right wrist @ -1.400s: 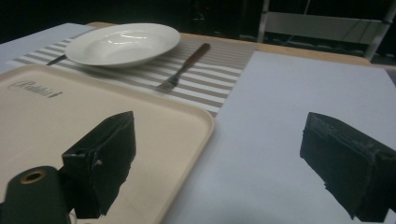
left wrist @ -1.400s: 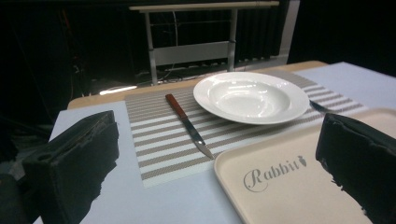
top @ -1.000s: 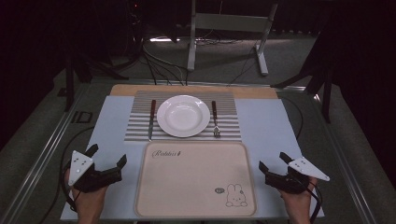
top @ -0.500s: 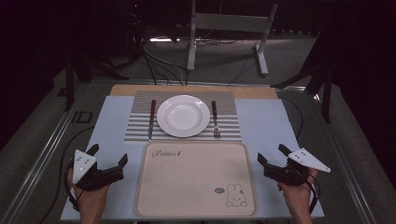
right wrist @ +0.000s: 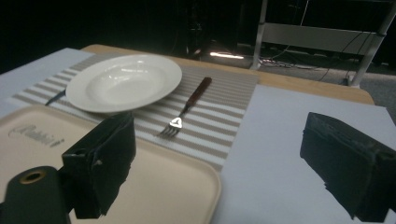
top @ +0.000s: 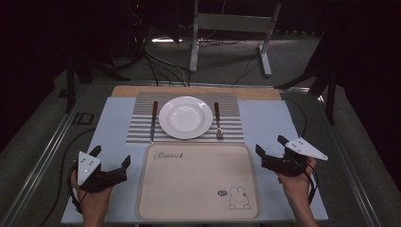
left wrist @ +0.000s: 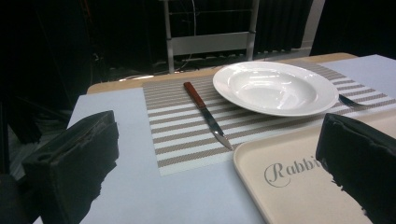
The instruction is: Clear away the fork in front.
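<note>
Left gripper (top: 111, 159) and right gripper (top: 270, 148) flank the beige rabbit tray (top: 198, 182), jaws wide apart, empty; white plate (top: 185, 117) sits beyond the tray.

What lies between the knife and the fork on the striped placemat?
The white plate sits between the knife and the fork, both lying on the striped placemat; it is empty. The high view shows this best.

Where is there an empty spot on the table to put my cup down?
The tray is bare apart from its printed rabbit. The blue mat is free right of the fork and left of the knife. The striped placemat is crowded: the plate sits between both. Each open gripper, left and right, flanks the tray.
</note>
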